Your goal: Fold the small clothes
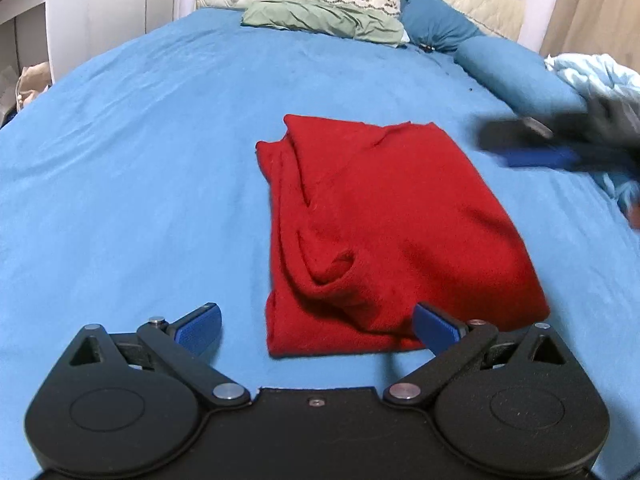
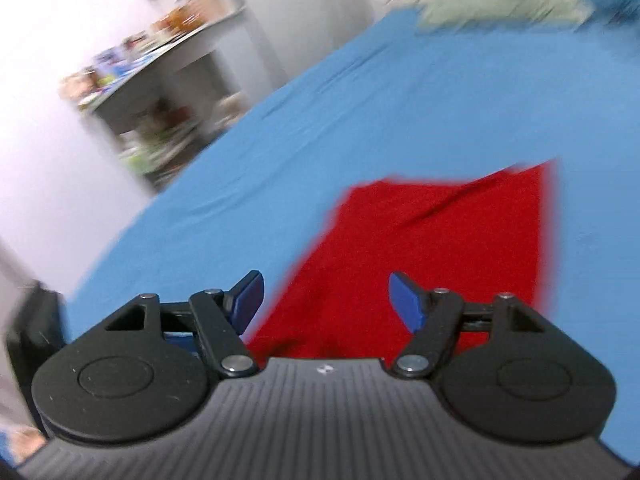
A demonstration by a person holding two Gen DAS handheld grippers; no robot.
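So the red garment is lying folded into a rough rectangle on the blue bed sheet, about mid-bed, with a few creases along its left edge. The left hand-held gripper sits at the near end of the garment, fingers spread wide, nothing between them (the right blue pad overlaps the garment's near corner in the view, can't tell if it actually touches). The right hand-held gripper is also spread apart and empty, with the garment right beyond its fingertips; that view is pretty smeared. Seen from the left wrist, it's a blur off the garment's far right corner. Past the garment toward the headboard there's a green pillow and a dark blue pillow. A pale blue bundle of cloth sits to the garment's right.
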